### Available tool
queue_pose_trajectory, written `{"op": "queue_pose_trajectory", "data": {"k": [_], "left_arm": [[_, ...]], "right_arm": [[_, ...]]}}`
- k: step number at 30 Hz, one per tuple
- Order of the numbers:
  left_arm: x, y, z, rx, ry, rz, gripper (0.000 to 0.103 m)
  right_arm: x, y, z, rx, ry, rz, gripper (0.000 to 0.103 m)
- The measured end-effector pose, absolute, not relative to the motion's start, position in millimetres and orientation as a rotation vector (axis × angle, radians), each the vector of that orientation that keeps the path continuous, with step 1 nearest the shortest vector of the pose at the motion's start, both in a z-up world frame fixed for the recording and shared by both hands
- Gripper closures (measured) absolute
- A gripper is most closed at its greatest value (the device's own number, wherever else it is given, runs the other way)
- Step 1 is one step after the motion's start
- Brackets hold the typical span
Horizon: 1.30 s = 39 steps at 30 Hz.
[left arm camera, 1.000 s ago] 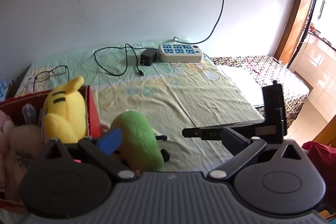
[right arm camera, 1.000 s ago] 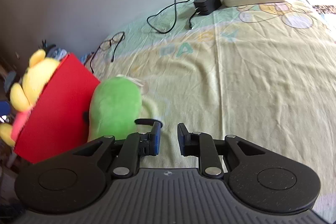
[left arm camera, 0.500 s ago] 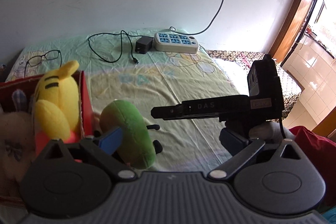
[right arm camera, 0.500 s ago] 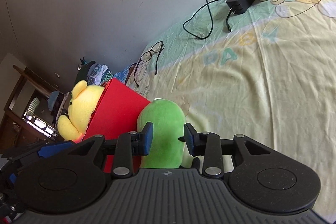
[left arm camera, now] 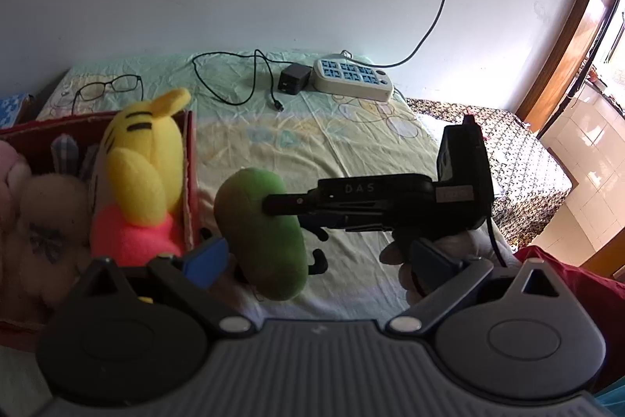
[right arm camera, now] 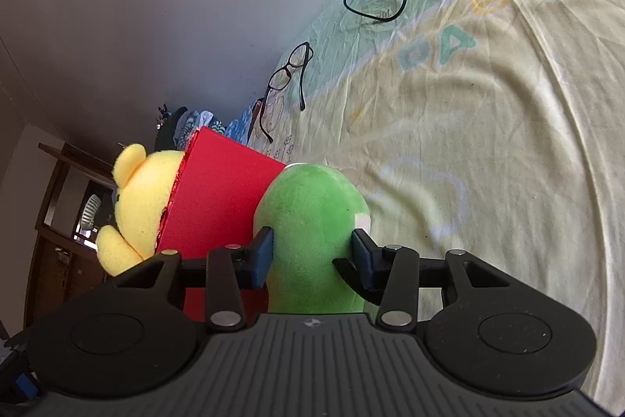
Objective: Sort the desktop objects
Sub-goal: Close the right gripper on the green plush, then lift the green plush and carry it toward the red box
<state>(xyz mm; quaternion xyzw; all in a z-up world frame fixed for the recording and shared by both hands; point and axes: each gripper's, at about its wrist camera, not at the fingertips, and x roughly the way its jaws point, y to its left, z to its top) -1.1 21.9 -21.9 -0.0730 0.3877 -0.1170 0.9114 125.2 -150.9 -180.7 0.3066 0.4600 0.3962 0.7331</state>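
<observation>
You are working from the sheet-covered bed [right arm camera: 488,143], and the landmark is the red box [right arm camera: 222,198] at its edge. A yellow plush [left arm camera: 144,159] sits inside the box with other soft toys. The green plush [right arm camera: 312,221] lies on the sheet just beside the box's outer wall, not yet in it. Farther from the box toward the wall are the glasses [right arm camera: 287,73], and well beyond them the black charger [left arm camera: 293,81] and the power strip [left arm camera: 353,79].

The step in hand, as I read it, is the pickup of the green plush. Your right gripper [right arm camera: 311,256] straddles it, fingers on either side; whether the pads press on it I cannot tell. The jaws have just been opening, with the plush now between them. A second ago they were narrow and short of the toy, which lay ahead of them. Next you need to close until the fabric gives, then lift over the box wall and release inside.

Your left gripper [left arm camera: 316,258] hangs wide apart and empty on the near side of the box.
</observation>
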Motion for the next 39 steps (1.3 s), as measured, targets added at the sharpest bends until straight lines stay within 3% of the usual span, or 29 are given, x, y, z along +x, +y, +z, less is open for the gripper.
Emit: {"op": "queue_pose_trajectory", "data": {"k": [4,9,13,21,25,32,39], "left_arm": [[2.8,13.3,-22.2,-0.152,0.796,-0.299,0.003],[11.0,0.4,-33.6,-0.149,0.825,-0.372,0.003],[15.4,-8.8,-46.9,-0.15,0.86,-0.411,0.003],[12.0,-12.5,-67.8,-0.13,0.908,-0.386,0.003],[16.2,-12.0,-75.0,-0.137,0.914,-0.359,0.003],[31.9,-17.4,-86.5,-0.109,0.925,-0.268,0.003],[50.0,-1.2,-106.5,-0.212,0.992,-0.217,0.005]], "right_arm": [[108.3,-187.4,-158.7,0.666,0.951,0.813,0.057],[72.2,-210.0,-115.7,0.37,0.819,0.656,0.054],[57.3,-210.7,-114.7,0.273,0.811,0.595,0.053],[61.8,-202.2,-125.1,0.504,0.861,0.715,0.055],[68.5,-202.5,-138.0,0.717,0.941,0.8,0.062],[67.6,-221.8,-132.9,0.743,0.849,0.746,0.062],[78.9,-209.1,-160.3,0.682,0.949,0.732,0.058]]}}
